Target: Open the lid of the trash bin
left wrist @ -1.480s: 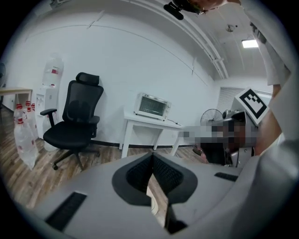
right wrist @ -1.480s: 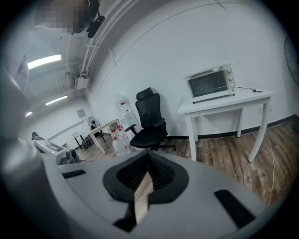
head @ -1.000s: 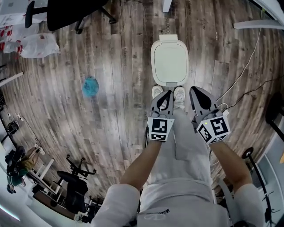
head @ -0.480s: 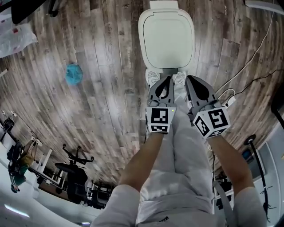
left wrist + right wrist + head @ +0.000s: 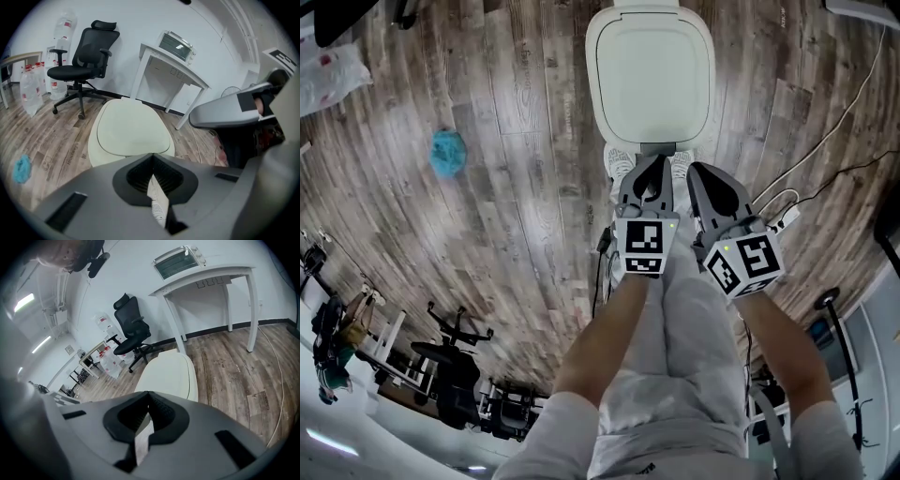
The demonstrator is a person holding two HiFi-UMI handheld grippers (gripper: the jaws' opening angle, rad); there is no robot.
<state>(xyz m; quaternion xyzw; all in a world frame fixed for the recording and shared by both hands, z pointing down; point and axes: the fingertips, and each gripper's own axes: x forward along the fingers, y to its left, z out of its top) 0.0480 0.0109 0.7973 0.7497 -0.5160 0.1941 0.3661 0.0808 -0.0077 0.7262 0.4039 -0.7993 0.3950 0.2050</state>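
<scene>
The white trash bin [image 5: 650, 73] stands on the wood floor right in front of the person, its lid down flat. A grey pedal [image 5: 653, 148] shows at its near base, between the person's white shoes [image 5: 619, 163]. My left gripper [image 5: 649, 163] and right gripper [image 5: 697, 171] hang side by side just short of the bin, both shut and empty. In the left gripper view the bin [image 5: 131, 132] lies beyond the closed tips of the left gripper [image 5: 152, 155]. The right gripper view shows the bin [image 5: 171, 373] ahead of the right gripper [image 5: 148, 393].
A blue crumpled object [image 5: 447, 153] lies on the floor to the left. Cables [image 5: 825, 141] run along the floor at the right. A black office chair [image 5: 80, 69] and a white desk [image 5: 172, 63] with a small oven stand behind the bin.
The person has stepped closer: the bin now looks larger and sits higher in the head view. Both grippers stay shut, close together in front of the legs.
</scene>
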